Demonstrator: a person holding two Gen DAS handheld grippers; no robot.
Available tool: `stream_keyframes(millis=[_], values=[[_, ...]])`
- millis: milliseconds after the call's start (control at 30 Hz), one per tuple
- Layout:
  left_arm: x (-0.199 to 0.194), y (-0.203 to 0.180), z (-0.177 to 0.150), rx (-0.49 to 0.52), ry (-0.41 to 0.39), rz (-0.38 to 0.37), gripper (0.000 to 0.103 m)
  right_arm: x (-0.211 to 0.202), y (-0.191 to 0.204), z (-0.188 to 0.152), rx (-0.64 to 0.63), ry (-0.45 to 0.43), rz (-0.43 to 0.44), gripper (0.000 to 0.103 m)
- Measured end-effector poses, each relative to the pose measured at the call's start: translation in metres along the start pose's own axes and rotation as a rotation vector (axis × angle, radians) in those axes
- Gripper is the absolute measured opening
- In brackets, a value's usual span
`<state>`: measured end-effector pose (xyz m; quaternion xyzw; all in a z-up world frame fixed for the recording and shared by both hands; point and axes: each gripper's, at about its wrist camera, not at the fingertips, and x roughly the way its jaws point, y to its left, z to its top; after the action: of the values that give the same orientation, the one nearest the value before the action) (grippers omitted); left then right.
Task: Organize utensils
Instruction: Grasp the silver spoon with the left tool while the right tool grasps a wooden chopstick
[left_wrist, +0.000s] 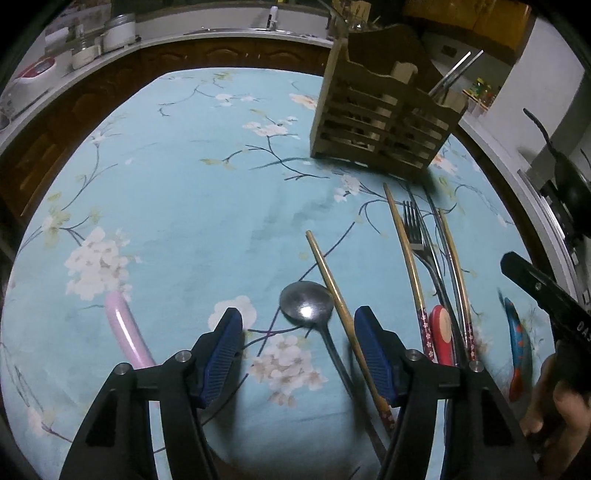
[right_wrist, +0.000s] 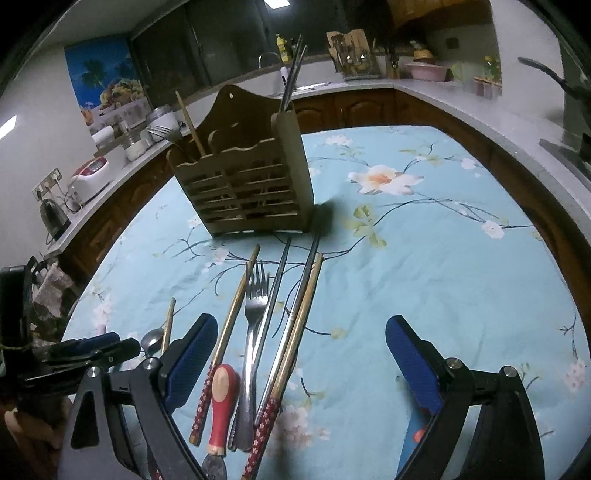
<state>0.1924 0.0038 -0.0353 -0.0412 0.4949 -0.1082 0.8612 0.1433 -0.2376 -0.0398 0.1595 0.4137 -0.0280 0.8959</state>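
On floral cloth, left gripper jaws spread w/ steel spoon between, right gripper jaws wide, slatted wood caddy

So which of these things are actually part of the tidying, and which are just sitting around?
Part of the job:
- wooden caddy
- metal spoon
- fork
- loose chopsticks
- red-handled utensil

Just lying about:
- kettle
- rice cooker
- yellow bottle

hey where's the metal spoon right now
In the left wrist view the metal spoon lies on the blue floral tablecloth between the left gripper's open fingers, a wooden chopstick touching its right edge.
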Motion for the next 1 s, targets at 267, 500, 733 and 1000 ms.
stream_keyframes(millis=[267, 500, 733, 1000], values=[[0.019, -0.001, 0.002, 0.037, 0.029, 0.000, 0.035, 0.012, -0.003, 0.004, 0.009, 0.029, 0.018, 0.093], [0.024, 0.012, 0.011, 0.005, 0.023, -0.023, 0.034, 0.022, -0.004, 0.010, 0.007, 0.038, 0.020, 0.088], [0.034, 0.017, 0.027, -0.045, 0.045, -0.067, 0.033, 0.043, -0.007, 0.023, -0.006, 0.074, -0.010, 0.054], [0.048, 0.016, 0.042, -0.066, 0.041, -0.095, 0.033, 0.082, -0.016, 0.036, -0.002, 0.165, -0.062, 0.028]])
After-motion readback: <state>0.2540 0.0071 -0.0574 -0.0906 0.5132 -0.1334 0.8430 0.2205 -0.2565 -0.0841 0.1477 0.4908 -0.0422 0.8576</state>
